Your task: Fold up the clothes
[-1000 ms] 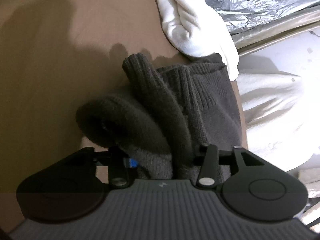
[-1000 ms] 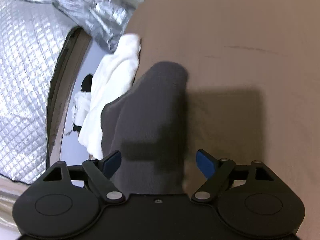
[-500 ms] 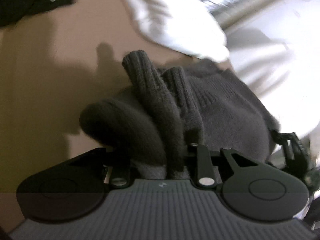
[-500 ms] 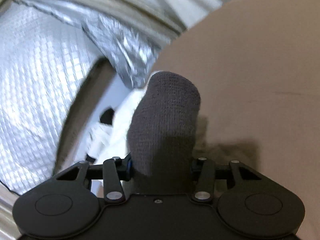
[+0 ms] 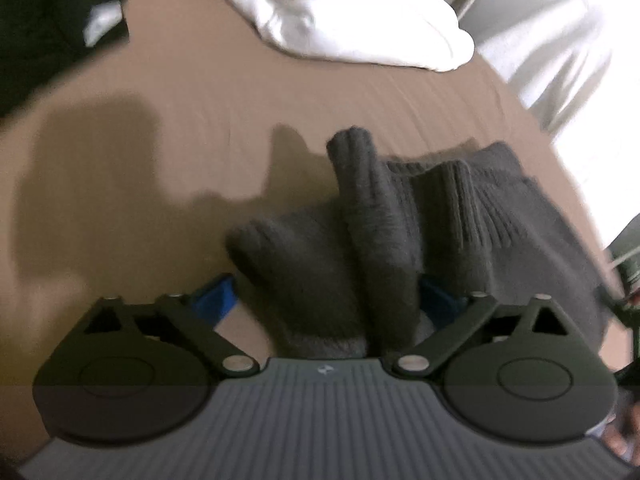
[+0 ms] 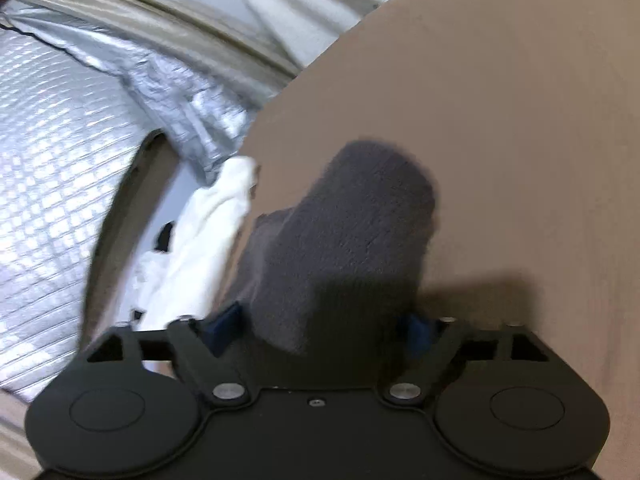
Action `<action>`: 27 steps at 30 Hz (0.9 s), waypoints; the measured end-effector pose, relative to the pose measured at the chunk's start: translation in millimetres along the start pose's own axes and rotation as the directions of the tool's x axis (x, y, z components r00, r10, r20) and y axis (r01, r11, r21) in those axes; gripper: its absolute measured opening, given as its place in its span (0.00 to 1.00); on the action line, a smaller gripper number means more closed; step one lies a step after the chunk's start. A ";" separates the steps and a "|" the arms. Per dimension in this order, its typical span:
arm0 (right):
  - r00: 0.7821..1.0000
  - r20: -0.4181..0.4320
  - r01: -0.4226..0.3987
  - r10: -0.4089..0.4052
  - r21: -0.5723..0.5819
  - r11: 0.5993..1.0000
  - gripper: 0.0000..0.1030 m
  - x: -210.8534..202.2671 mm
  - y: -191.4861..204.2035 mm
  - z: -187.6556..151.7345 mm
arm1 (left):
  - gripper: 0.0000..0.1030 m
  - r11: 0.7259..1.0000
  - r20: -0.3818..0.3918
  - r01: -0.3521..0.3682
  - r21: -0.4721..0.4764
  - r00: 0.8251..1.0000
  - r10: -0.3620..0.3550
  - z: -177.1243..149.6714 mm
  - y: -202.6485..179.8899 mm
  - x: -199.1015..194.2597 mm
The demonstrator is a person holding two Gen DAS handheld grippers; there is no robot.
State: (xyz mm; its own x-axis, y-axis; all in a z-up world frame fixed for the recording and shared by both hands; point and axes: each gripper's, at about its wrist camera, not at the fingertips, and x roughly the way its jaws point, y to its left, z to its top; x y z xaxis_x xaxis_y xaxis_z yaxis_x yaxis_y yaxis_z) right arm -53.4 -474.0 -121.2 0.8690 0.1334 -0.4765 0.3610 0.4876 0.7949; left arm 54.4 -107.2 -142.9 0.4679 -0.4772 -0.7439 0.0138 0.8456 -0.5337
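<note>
Sweater (image 5: 400, 240) bunched on brown sheet (image 5: 200, 100), folds loose, not yet flat; left gripper (image 5: 332, 296) and right gripper (image 6: 324, 320) both opening, knit between jaws, pads clear; white garment (image 5: 340, 20), black garment (image 5: 52, 28) apparently unfolded

No legible text (too blurred)

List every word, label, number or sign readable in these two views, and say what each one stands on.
No readable text in either view.
Small pale emblem on the left gripper's grey ribbed body: a mark, too small and blurred to read.
White patch on the black garment: blurred, no legible print.
Grey knit sweater, white garment and brown sheet: none.
</note>
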 end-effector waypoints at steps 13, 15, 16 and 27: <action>0.993 0.117 0.089 -0.024 -0.592 0.801 0.55 -27.4 125.0 -17.2 | 0.31 0.966 0.187 0.058 0.254 0.976 -0.108 23.4 -49.3 -45.6; 0.992 0.123 0.054 0.032 -0.629 0.775 0.55 -22.4 157.3 -7.5 | 0.31 0.959 0.257 0.045 0.281 0.959 -0.120 44.1 -58.7 -67.8; 0.990 0.125 0.033 0.063 -0.647 0.762 0.55 -16.2 174.1 1.6 | 0.31 0.954 0.296 0.037 0.299 0.946 -0.130 54.6 -63.9 -79.0; 0.931 -0.004 -0.305 0.364 -0.553 0.776 0.66 169.0 307.4 84.9 | 0.65 0.967 0.457 0.141 0.214 0.860 -0.227 271.2 -1.6 -93.8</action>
State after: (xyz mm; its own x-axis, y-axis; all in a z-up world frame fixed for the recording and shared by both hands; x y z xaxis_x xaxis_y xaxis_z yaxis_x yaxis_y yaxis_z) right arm 233.2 -374.8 74.5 0.9395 0.3049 -0.1560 -0.1722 0.8142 0.5544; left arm 250.1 1.2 36.8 0.8032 -0.4928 -0.3347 0.2685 0.8011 -0.5349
